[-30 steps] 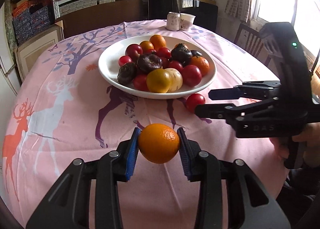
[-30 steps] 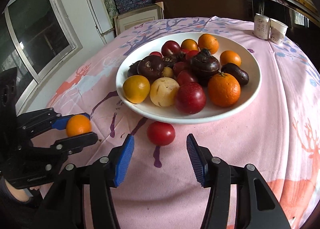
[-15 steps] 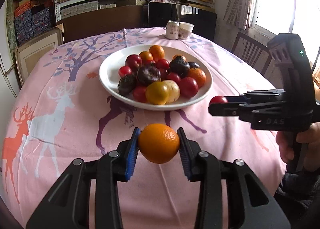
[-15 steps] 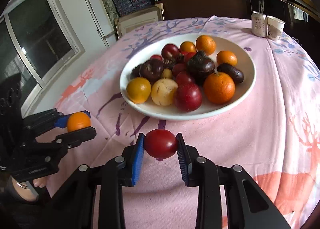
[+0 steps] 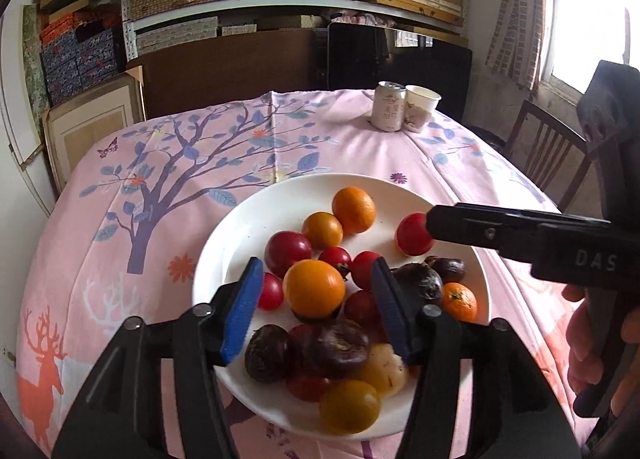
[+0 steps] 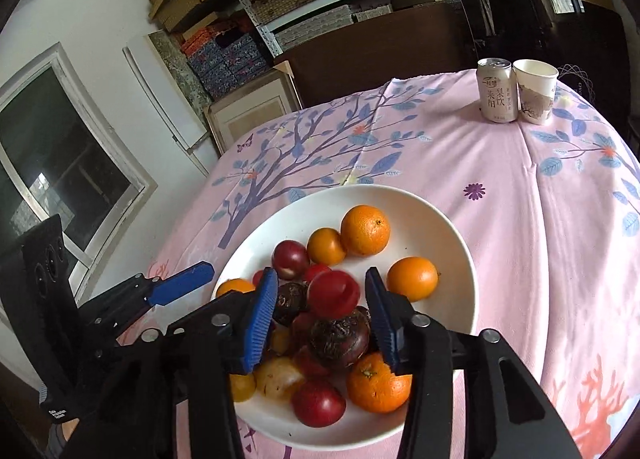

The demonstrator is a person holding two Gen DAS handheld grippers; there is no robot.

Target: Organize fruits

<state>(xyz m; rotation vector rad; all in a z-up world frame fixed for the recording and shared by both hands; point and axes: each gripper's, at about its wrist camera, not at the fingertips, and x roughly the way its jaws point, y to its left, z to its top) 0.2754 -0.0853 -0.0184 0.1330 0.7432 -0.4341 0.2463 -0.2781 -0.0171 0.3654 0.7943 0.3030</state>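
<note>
Below my jaws the worktop (image 5: 100, 259) wears a pink cloth (image 6: 540, 239) printed with trees and deer. On the cloth sits a white plate (image 5: 256, 219) of fruit. At the far edge a can (image 6: 496, 91) stands just beside a paper cup (image 6: 536, 93).

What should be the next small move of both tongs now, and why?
Probably lift both tongs up and back from the white plate. The left tongs have just been opening, and the orange sits free between the pads above the pile. The right tongs have also just been opening around the red fruit, which no pad touches.
</note>
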